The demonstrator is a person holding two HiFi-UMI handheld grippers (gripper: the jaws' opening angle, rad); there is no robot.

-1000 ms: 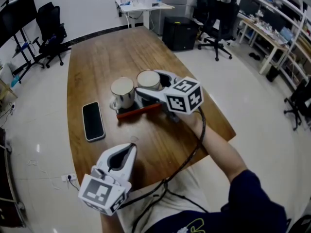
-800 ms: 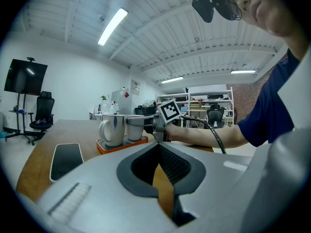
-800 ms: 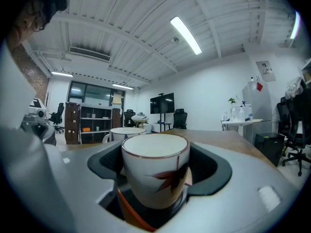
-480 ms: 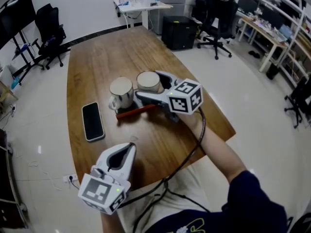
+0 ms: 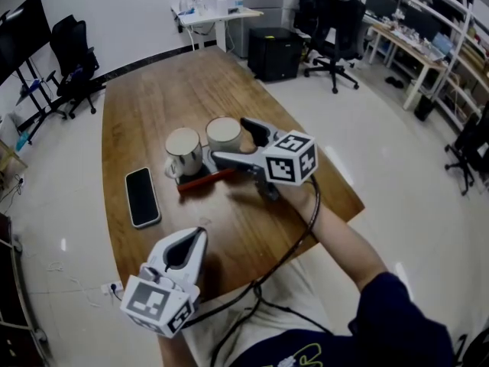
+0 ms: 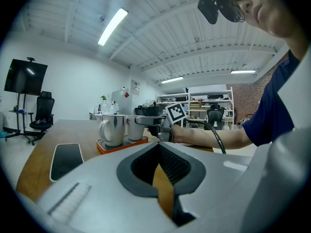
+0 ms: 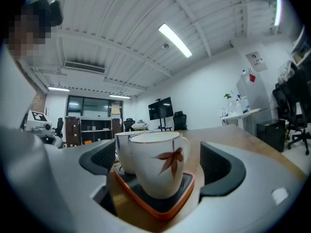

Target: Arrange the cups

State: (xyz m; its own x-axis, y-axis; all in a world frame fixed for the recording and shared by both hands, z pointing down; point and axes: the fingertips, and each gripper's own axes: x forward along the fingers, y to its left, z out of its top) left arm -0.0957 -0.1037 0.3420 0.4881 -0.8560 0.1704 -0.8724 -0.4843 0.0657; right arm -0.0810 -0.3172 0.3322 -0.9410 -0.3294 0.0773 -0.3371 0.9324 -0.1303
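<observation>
Two white cups stand side by side on an orange-rimmed tray [image 5: 205,181] on the wooden table. My right gripper [image 5: 229,139] reaches in level from the right, its jaws on either side of the right cup [image 5: 224,134]. That cup bears a red leaf [image 7: 158,164]. The jaws have just been opening, and both pads [image 7: 219,165] stand clear of the cup's sides. The left cup [image 5: 182,150] is partly hidden behind it in the right gripper view. My left gripper [image 5: 197,237] hangs near the table's front edge, shut and empty.
A black phone [image 5: 142,196] lies flat to the left of the tray. The oval table [image 5: 191,90] stretches away beyond the cups. Office chairs, desks and shelves stand on the floor around it.
The right gripper's jaws have spread wider around the right cup, which stays on the tray. The left gripper has not moved.
</observation>
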